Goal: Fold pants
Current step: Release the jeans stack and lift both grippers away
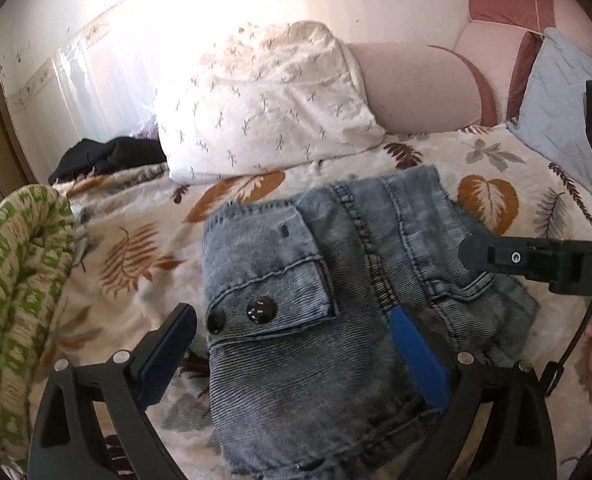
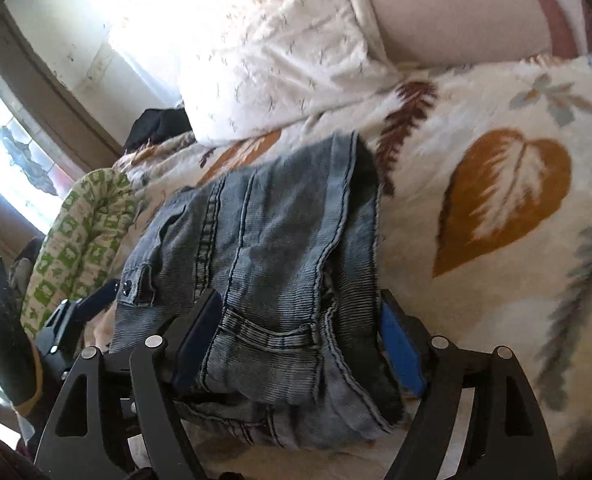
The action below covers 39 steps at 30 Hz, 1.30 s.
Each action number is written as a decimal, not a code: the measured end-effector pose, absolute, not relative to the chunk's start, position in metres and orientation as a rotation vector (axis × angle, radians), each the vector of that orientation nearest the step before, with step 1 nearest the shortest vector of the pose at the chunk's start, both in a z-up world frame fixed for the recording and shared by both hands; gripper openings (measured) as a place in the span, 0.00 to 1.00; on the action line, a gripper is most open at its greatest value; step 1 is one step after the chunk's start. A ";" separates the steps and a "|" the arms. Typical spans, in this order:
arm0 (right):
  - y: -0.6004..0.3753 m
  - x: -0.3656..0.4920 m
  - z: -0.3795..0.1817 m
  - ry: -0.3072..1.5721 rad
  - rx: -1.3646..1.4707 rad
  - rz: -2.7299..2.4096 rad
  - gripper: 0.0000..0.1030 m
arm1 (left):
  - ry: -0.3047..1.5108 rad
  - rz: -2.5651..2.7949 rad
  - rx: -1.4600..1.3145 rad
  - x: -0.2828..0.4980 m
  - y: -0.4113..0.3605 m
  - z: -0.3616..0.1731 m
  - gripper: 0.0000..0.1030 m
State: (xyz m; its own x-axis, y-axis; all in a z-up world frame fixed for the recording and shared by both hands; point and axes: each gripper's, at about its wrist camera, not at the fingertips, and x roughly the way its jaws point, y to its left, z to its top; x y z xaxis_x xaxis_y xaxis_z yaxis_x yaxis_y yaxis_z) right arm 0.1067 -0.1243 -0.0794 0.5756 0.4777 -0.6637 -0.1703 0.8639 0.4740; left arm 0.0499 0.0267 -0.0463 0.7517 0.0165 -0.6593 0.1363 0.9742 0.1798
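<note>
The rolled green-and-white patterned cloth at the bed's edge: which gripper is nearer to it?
Left. The left gripper straddles the folded blue denim pants right beside the green-and-white cloth; the right gripper spans their far side.

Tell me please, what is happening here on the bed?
A person is folding a pair of jeans on a leaf-patterned blanket, with a two-finger gripper in each hand. The jeans already lie in a compact folded bundle. The left gripper is open, its fingers on either side of the near end of the bundle. The right gripper is open too and straddles the other side. A white pillow lies behind.
</note>
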 end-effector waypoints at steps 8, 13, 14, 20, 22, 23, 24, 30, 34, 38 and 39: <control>-0.126 0.074 -0.052 0.774 0.280 0.346 0.75 | 0.667 -0.058 0.212 0.034 0.021 -0.017 0.96; -0.127 0.045 -0.032 0.690 0.194 0.285 0.77 | 0.629 -0.047 0.190 0.021 0.016 0.001 0.97; -0.130 0.039 -0.028 0.667 0.186 0.272 0.77 | 0.625 -0.046 0.183 0.019 0.017 0.003 0.97; -0.153 0.000 -0.001 0.538 0.254 0.226 0.79 | 0.611 -0.026 0.166 -0.003 0.023 0.011 0.97; -0.159 -0.007 0.006 0.503 0.274 0.210 0.79 | 0.600 -0.014 0.166 -0.012 0.029 0.012 0.97; -0.162 -0.010 0.009 0.492 0.285 0.205 0.79 | 0.594 -0.004 0.163 -0.017 0.034 0.012 0.97; -0.164 -0.012 0.011 0.484 0.297 0.204 0.79 | 0.591 0.006 0.159 -0.022 0.038 0.011 0.98; -0.157 -0.020 0.017 0.473 0.303 0.211 0.79 | 0.570 0.088 0.124 -0.036 0.070 0.019 1.00; -0.136 -0.028 0.020 0.455 0.259 0.238 0.79 | 0.548 0.133 0.081 -0.045 0.092 0.024 1.00; -0.117 -0.040 0.020 0.437 0.220 0.258 0.79 | 0.535 0.171 0.050 -0.052 0.108 0.024 1.00; -0.113 -0.043 0.020 0.431 0.211 0.260 0.79 | 0.531 0.178 0.050 -0.054 0.110 0.023 1.00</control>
State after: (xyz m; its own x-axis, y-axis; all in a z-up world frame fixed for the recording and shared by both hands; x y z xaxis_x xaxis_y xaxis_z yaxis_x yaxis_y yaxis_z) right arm -0.0432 -0.1132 0.0196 0.8763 0.2913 -0.3837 -0.2026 0.9455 0.2550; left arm -0.0544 0.1097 0.0226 0.8471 0.1818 -0.4993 -0.1562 0.9833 0.0931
